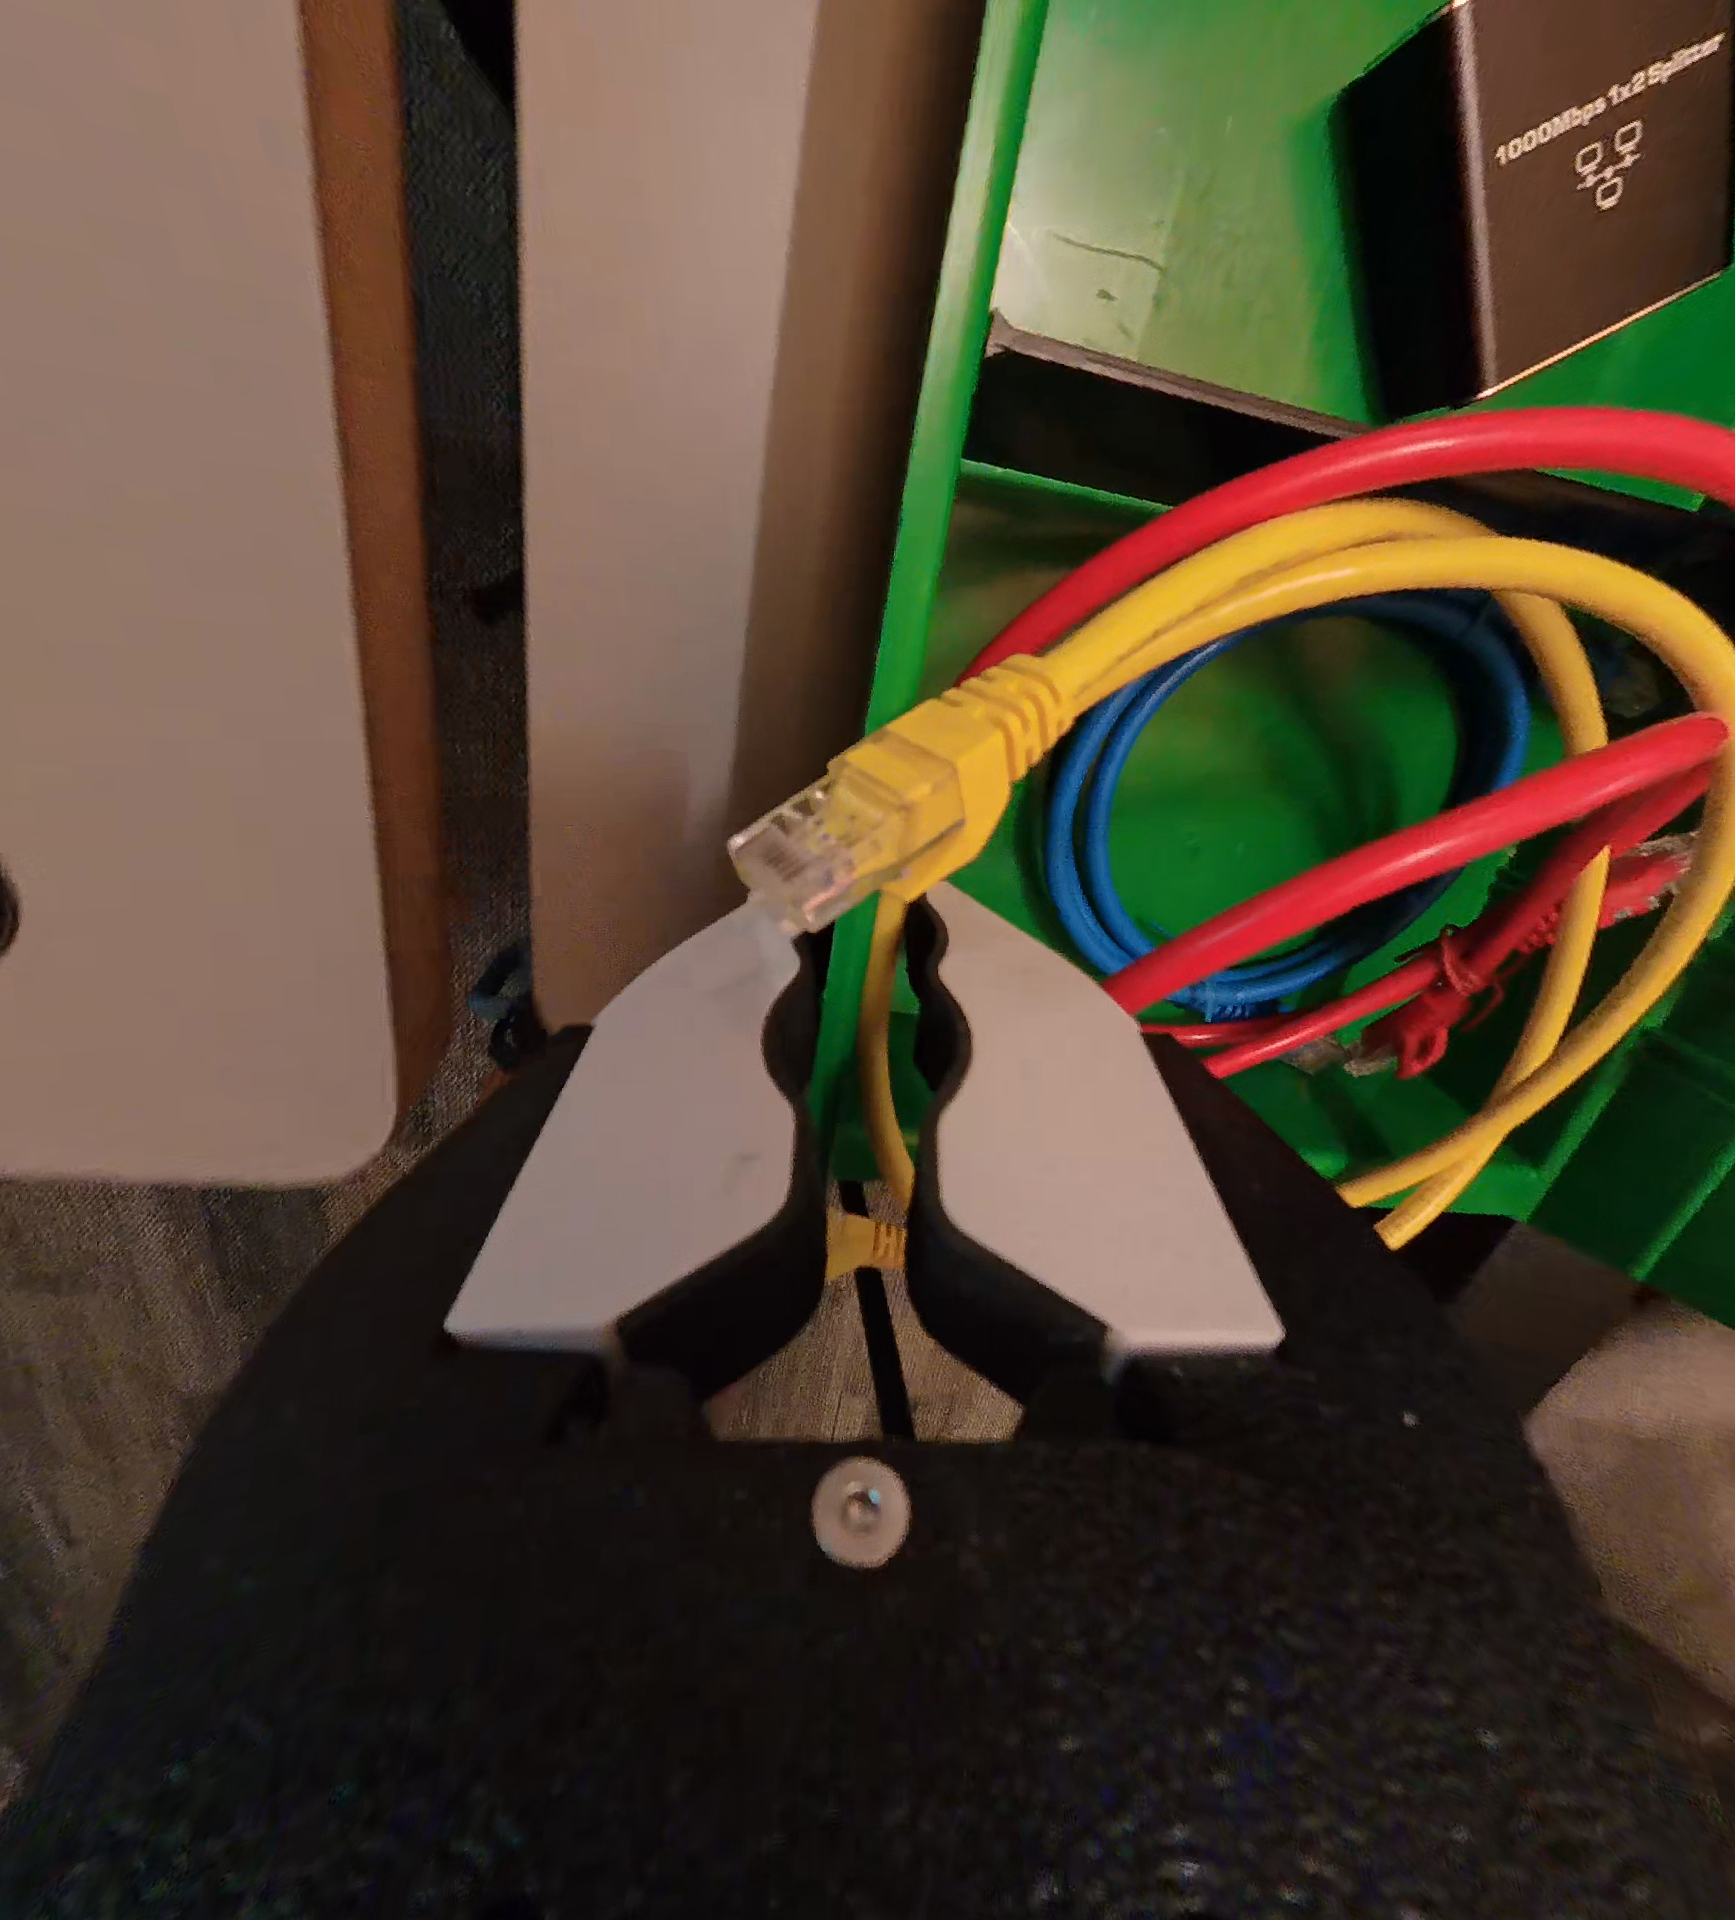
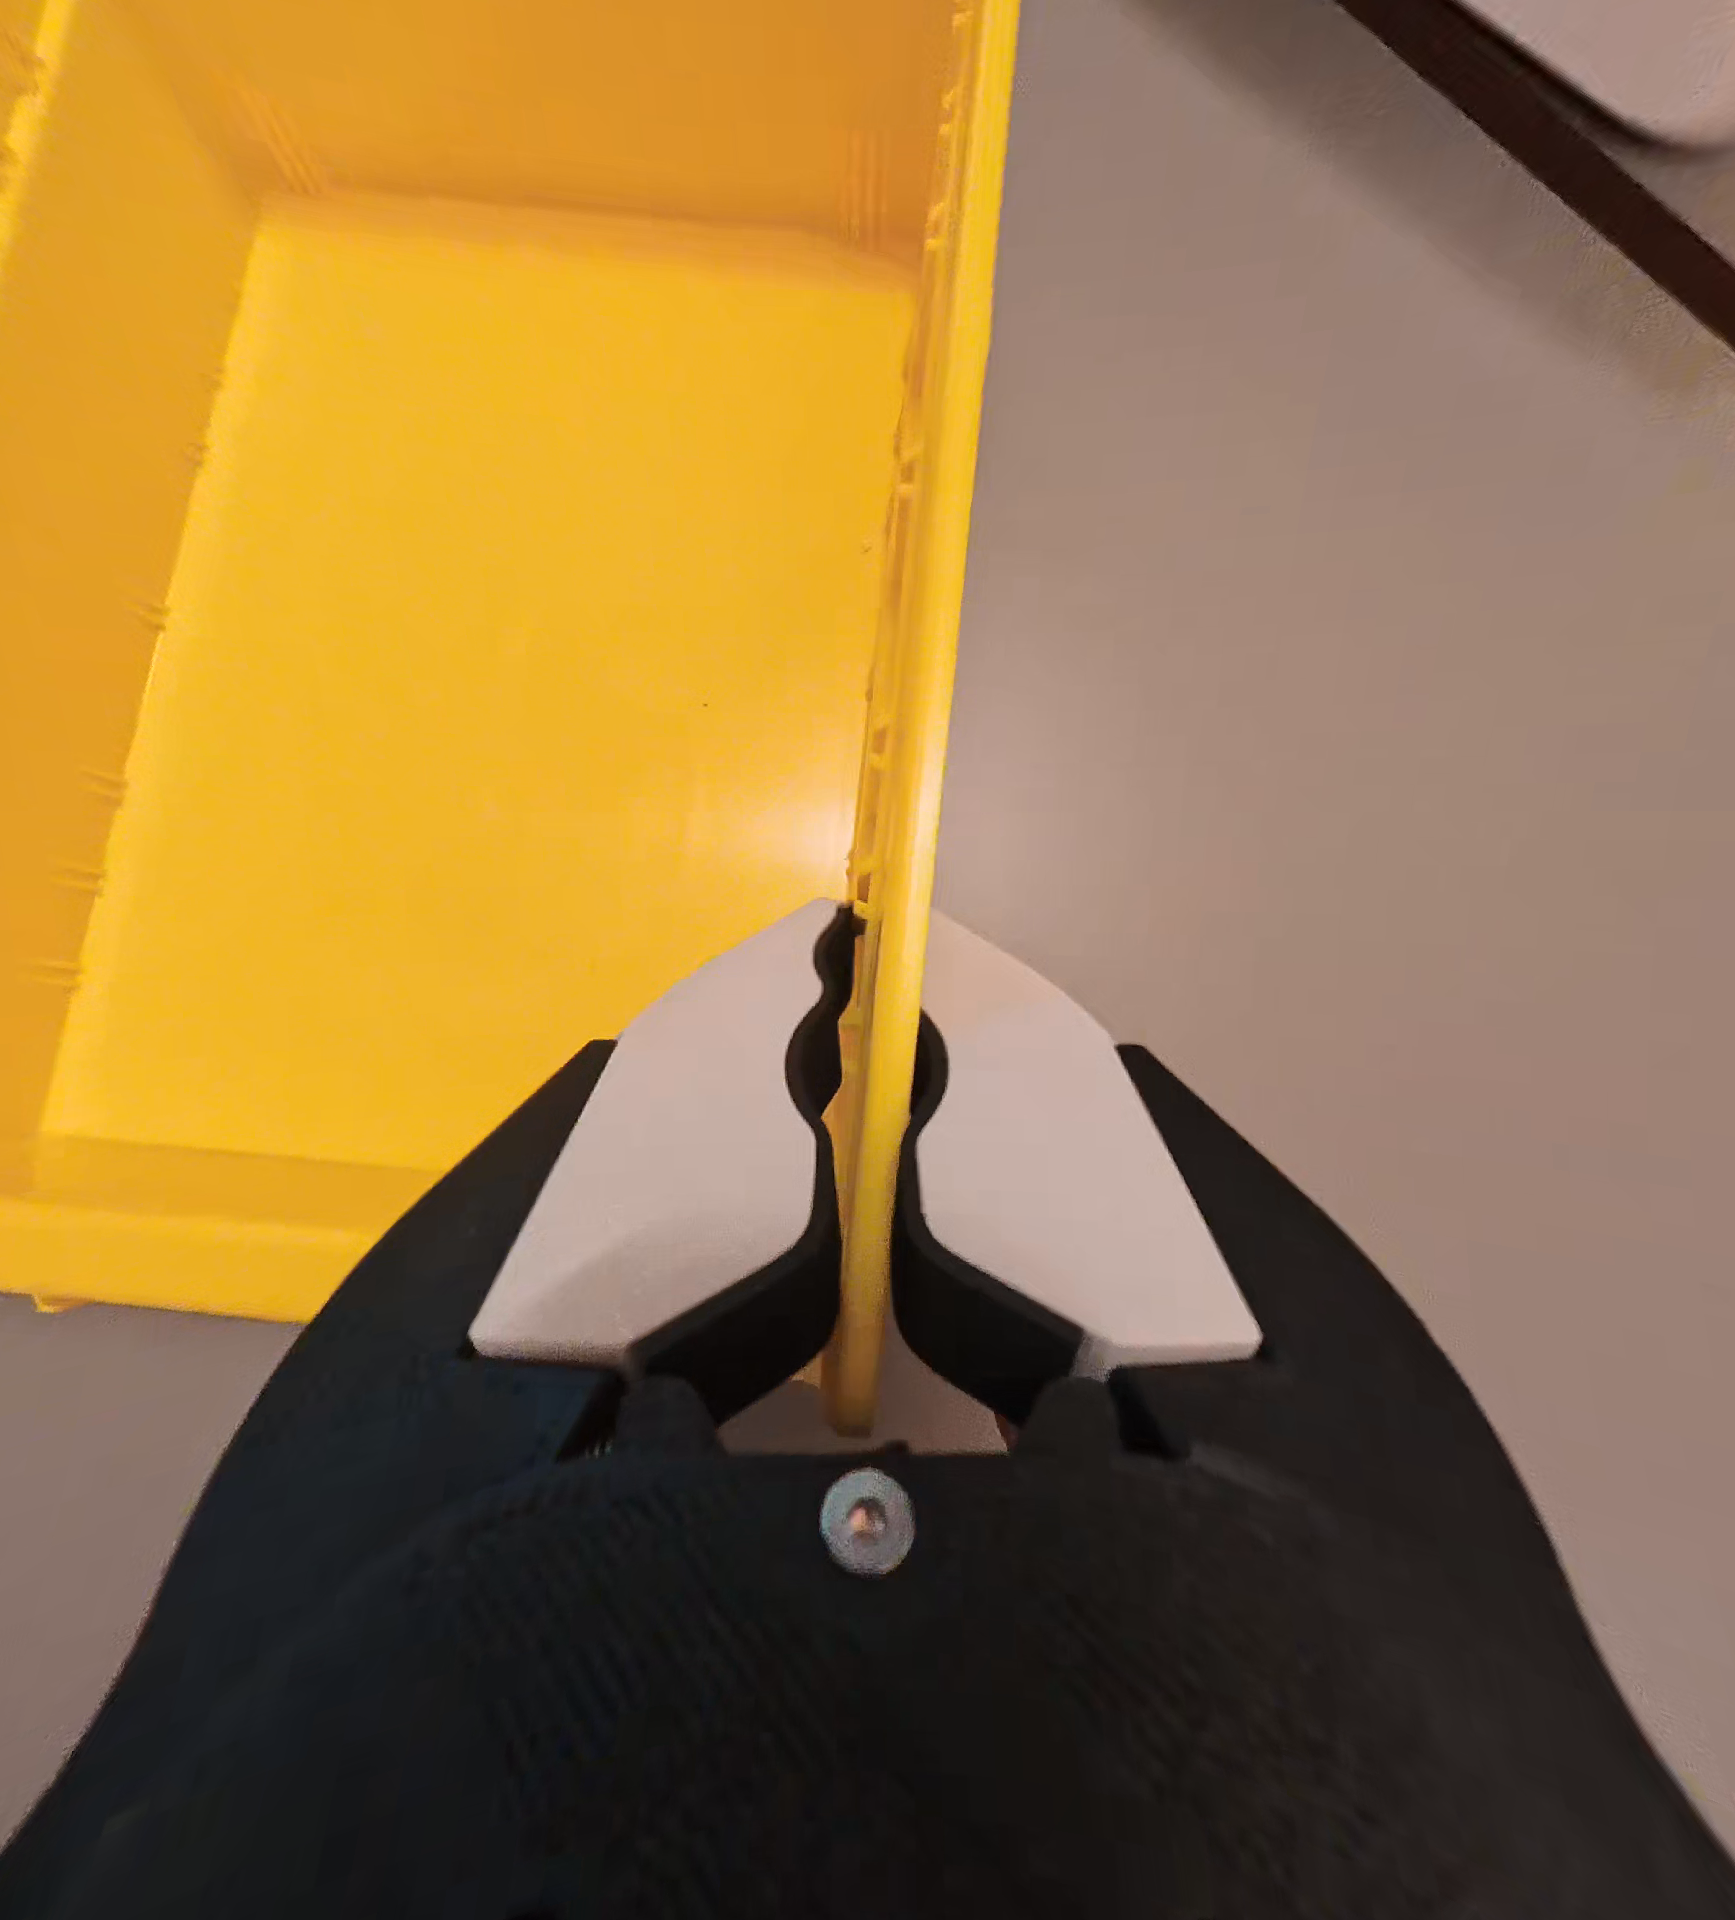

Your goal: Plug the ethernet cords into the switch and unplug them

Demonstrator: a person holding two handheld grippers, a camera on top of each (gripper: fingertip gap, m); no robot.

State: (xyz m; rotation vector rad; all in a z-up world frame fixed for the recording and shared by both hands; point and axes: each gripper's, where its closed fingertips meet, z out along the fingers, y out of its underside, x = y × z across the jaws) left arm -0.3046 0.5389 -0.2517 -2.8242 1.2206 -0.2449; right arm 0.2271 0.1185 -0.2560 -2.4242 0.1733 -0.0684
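Left gripper closed on yellow cord, plug free beside green bin; switch above. Right gripper clamped on yellow bin wall. Plug-in step pending; next: regrip nearer plug, align with port.

The way into the green bin is blocked by looped cords, while the yellow bin is left open inside.

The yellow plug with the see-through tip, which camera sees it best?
The left wrist view. There the yellow plug sits large and near the middle, just above the left gripper, which is shut on the yellow cord. The right wrist view shows none of it, only the right gripper clamped on the yellow bin.
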